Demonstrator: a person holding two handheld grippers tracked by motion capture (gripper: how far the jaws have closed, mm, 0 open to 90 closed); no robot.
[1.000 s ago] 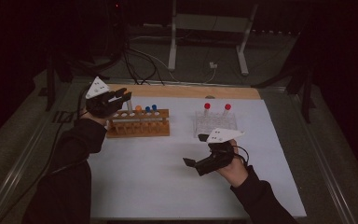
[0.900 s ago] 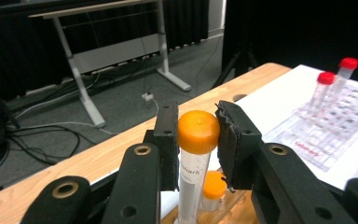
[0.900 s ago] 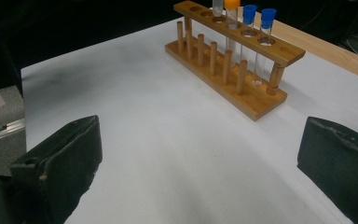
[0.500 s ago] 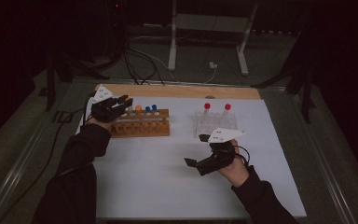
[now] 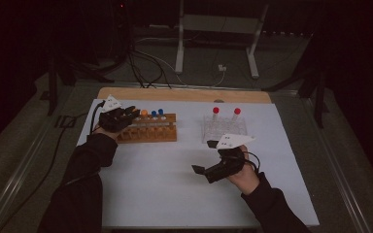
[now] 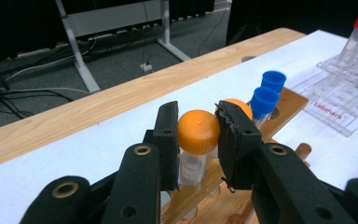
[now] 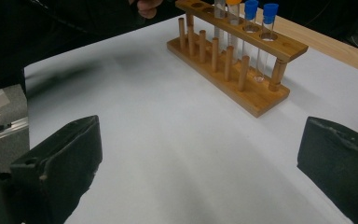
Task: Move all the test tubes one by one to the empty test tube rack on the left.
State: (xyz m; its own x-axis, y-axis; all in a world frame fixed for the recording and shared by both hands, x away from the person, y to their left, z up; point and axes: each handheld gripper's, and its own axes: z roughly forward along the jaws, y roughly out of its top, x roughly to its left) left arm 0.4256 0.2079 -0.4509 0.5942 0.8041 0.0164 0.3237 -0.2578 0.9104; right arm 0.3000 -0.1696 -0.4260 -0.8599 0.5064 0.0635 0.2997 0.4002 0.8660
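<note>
The left gripper [image 6: 197, 140] is clamped on the orange-capped tube's [image 6: 197, 140] cap, tube seated in the wooden rack [image 6: 279, 109] beneath the jaws — light, brittle, slick; cap's the safest hold.

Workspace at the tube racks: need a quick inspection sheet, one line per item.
Surface: white sheet over a wooden table, wood edge bare at the far side.
Job's things: wooden rack with two orange-capped and two blue-capped tubes; the near orange-capped tube sits between the left jaws. Clear rack with two red-capped tubes.
Clutter: nothing seen.
Grippers: left gripper shut on the orange cap; right gripper open, nothing between its jaws, over bare sheet.
Cables: one trails from each gripper; more on the floor beyond the table.
Surroundings: dark room, metal stand legs behind.
</note>
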